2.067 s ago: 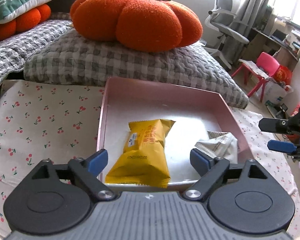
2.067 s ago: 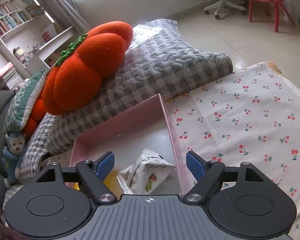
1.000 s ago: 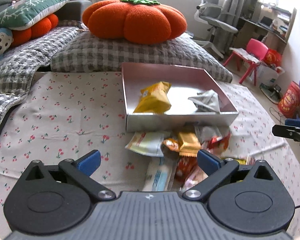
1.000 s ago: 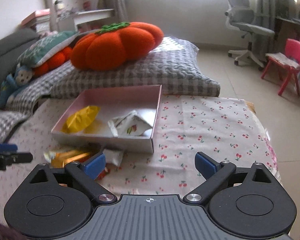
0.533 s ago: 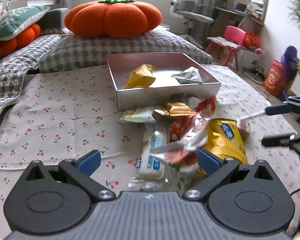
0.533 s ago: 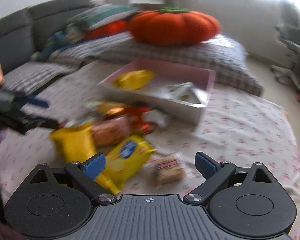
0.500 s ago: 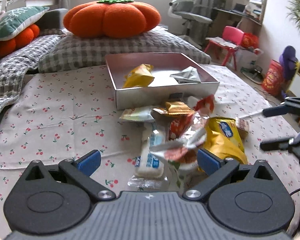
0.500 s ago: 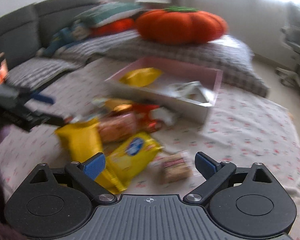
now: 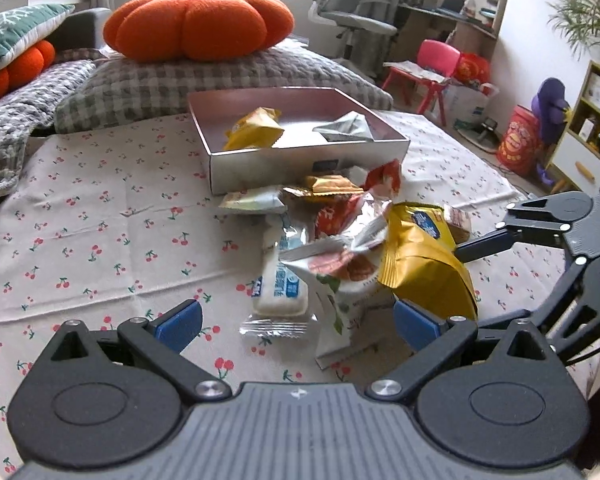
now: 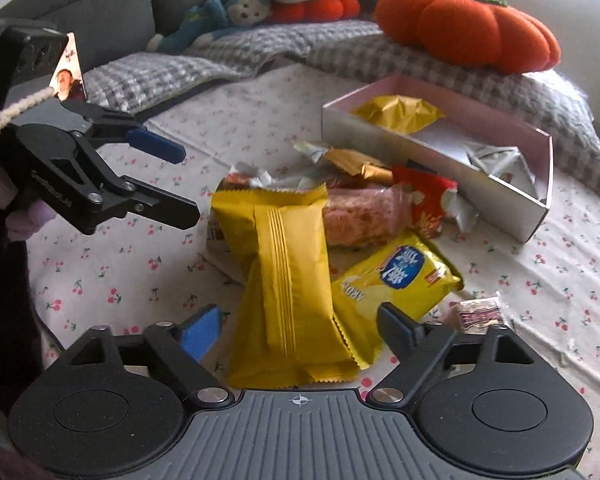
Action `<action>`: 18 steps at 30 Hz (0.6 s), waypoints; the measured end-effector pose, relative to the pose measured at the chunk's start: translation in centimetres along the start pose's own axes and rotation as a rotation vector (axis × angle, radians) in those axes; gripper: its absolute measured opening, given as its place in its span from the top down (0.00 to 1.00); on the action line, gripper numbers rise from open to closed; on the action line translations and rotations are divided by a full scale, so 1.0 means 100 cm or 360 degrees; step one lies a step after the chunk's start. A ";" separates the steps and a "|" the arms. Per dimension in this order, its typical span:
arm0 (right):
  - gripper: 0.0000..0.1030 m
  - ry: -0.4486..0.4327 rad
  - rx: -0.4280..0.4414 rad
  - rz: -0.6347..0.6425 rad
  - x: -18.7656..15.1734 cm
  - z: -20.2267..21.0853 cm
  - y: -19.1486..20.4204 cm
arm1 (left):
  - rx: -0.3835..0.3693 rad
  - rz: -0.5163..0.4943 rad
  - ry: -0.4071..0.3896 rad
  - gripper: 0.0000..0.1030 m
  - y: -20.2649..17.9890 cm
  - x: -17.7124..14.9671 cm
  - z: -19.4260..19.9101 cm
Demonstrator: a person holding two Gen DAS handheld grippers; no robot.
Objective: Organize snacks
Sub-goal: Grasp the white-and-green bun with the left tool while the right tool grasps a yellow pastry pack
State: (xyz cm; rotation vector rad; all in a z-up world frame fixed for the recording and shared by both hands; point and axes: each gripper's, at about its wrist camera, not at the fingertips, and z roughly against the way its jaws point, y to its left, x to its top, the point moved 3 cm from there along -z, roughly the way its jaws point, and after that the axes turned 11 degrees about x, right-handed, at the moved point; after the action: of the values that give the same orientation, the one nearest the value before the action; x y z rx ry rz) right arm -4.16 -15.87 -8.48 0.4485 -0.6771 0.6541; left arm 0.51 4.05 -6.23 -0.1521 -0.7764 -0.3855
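Left tongs: the left gripper (image 9: 296, 322) has its fingers spread wide and holds nothing. It hangs low over the near end of the snack pile. From the right wrist view it (image 10: 182, 182) shows at the left side, also wide and with nothing in it.

Right tongs: the right gripper (image 10: 300, 328) is spread wide too, with nothing held. The big yellow pack (image 10: 288, 288) lies between its two fingers, but the fingers do not squeeze it.

Snack pile: the loose snacks lie in a heap on the cherry cloth (image 9: 100, 216), just in front of the box (image 9: 300, 160).

In the pile: a white and blue pack (image 9: 282, 276), a gold wrapped bar (image 9: 328, 186), a red pack (image 10: 424, 200), a yellow chip bag with a blue badge (image 10: 400, 280) and a small brown cookie pack (image 10: 478, 314) at the edge.

In the box: one yellow snack (image 9: 254, 130) on the left side and one white snack (image 9: 348, 126) on the right side. They lie apart.

Behind the box: a checked grey cushion (image 9: 148, 88) with an orange pumpkin pillow (image 9: 198, 24) on top.
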 end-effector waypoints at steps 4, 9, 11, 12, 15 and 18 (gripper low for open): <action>0.26 0.0020 0.0004 0.0005 -0.001 -0.007 0.001 | -0.0033 -0.0012 0.0024 0.03 -0.005 0.000 -0.002; 0.55 0.0010 0.0021 -0.0002 -0.002 -0.006 0.000 | -0.0070 -0.0024 0.0041 0.05 -0.014 0.002 -0.005; 0.59 0.0000 0.0018 -0.0018 -0.001 -0.002 -0.002 | -0.0075 -0.0033 0.0045 0.05 -0.018 0.002 -0.007; 0.60 -0.0006 0.0016 -0.0014 0.000 -0.001 -0.003 | -0.0078 -0.0042 0.0046 0.05 -0.021 0.002 -0.008; 0.61 -0.0034 0.0000 -0.0015 0.001 0.007 -0.005 | -0.0082 -0.0059 0.0054 0.06 -0.029 0.003 -0.011; 0.61 -0.0059 -0.0023 -0.0026 0.001 0.014 -0.008 | -0.0096 -0.0047 0.0069 0.07 -0.037 0.005 -0.015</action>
State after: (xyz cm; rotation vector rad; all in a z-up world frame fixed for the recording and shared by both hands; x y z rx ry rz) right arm -4.17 -17.28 -7.58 0.4534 -0.7122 0.6263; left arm 0.29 0.09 -6.96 -0.1884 -0.7252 -0.4392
